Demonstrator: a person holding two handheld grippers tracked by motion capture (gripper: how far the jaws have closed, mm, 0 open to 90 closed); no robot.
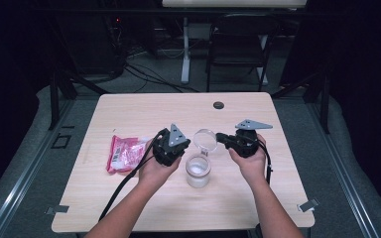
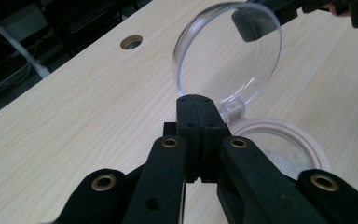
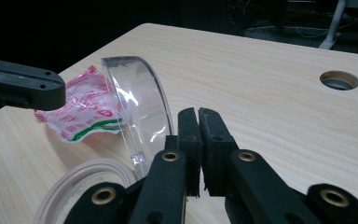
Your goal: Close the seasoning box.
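Note:
A clear jar (image 1: 198,171) with white powder in its bottom stands at the table's middle. Its round clear hinged lid (image 1: 206,139) is swung up and open. My left gripper (image 1: 187,144) is shut just left of the lid, with nothing between its jaws. In the left gripper view its tips (image 2: 196,100) sit beside the lid (image 2: 223,60) hinge, above the jar's rim (image 2: 284,140). My right gripper (image 1: 220,136) is shut with nothing in it, its tips at the lid's right side. In the right gripper view the tips (image 3: 198,114) are close to the lid (image 3: 135,102).
A pink and white plastic packet (image 1: 124,151) lies left of the left hand, also seen in the right gripper view (image 3: 84,109). A round cable hole (image 1: 219,105) is near the table's far edge. A folding chair (image 1: 238,44) stands beyond the table.

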